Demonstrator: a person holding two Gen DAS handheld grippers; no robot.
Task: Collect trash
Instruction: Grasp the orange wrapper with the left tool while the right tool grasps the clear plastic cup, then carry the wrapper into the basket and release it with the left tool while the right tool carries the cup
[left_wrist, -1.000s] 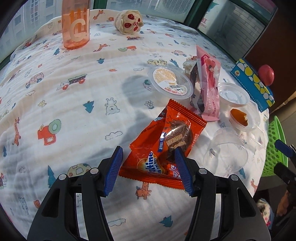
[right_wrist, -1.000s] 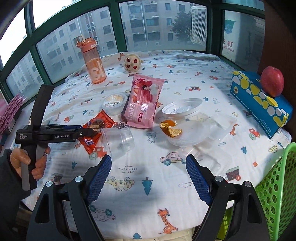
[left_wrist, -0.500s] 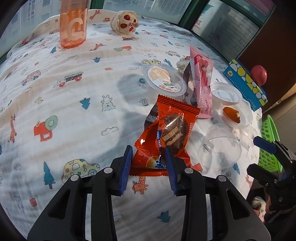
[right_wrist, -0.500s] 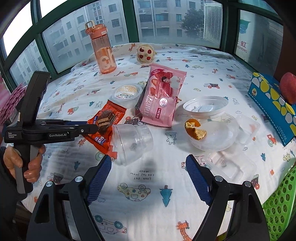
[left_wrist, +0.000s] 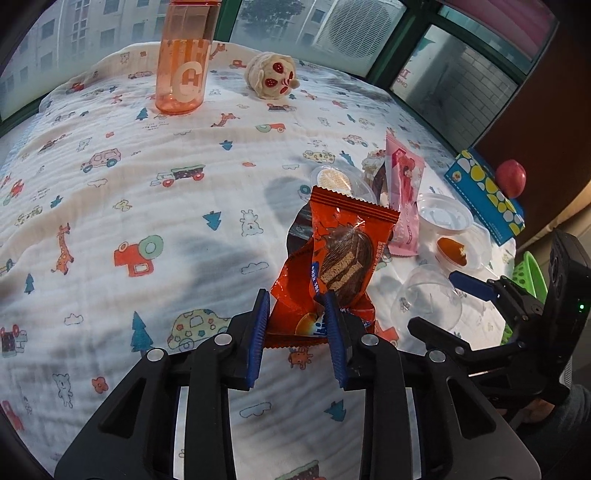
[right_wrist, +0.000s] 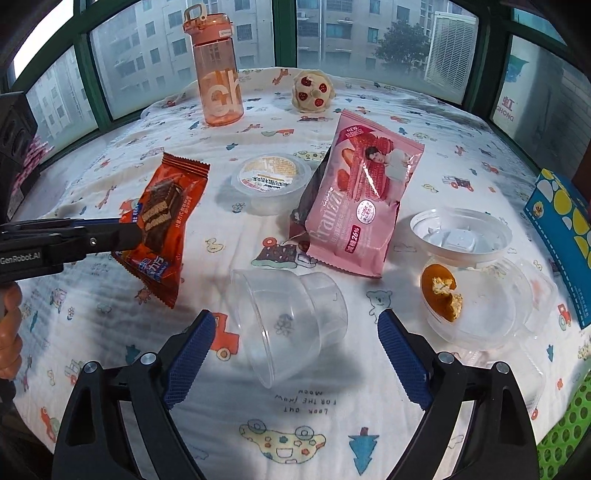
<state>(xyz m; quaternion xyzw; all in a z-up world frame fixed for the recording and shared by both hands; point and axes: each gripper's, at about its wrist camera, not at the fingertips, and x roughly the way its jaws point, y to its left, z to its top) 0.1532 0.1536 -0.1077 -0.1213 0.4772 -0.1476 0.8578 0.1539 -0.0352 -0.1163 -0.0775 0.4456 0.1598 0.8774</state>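
Note:
My left gripper is closing on the lower end of an orange chocolate-wafer wrapper, pads pressing it. The wrapper hangs tilted just above the cloth, also seen in the right wrist view with the left gripper coming in from the left. A clear plastic cup lies on its side. My right gripper hovers over it with jaws opening wide, a finger on each side, not touching. In the left wrist view the right gripper reaches in at the cup.
On the printed tablecloth lie a pink snack bag, a sealed pudding cup, a clear lid and a clear bowl with orange leftovers. An orange bottle and plush toy stand behind. Right: blue box, green basket.
The left jaws narrowed onto the orange wrapper and raised it off the cloth. The right gripper came down and forward over the clear cup, its jaws spreading wider.

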